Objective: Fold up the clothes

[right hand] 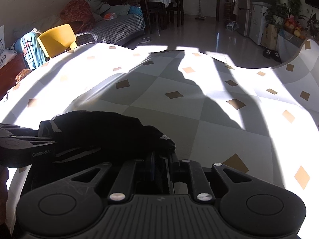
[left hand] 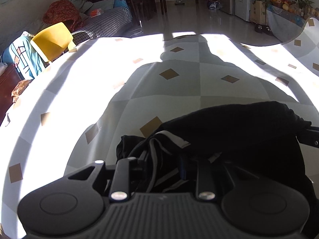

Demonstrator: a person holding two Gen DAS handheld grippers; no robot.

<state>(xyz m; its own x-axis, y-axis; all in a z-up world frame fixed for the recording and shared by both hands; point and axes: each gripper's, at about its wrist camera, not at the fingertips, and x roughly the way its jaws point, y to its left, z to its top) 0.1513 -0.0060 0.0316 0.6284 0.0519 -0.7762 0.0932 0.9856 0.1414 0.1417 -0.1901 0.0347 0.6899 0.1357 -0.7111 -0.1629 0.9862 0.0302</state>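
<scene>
Both grippers sit low in their frames, each clamped on the black garment [left hand: 229, 131]: left gripper [left hand: 165, 159] pinches a bunched edge w/ white trim, right gripper [right hand: 161, 157] bites the other end. Garment hangs btwn them, mid-frame, over the checked tablecloth [right hand: 179, 109]. Beyond, upper left: yellow chair [left hand: 51, 39], then sofa [right hand: 115, 29].

Bright sun falls on the tablecloth [left hand: 59, 91] and makes white glare. A big dark shadow lies across its middle. The edges bend round.
</scene>
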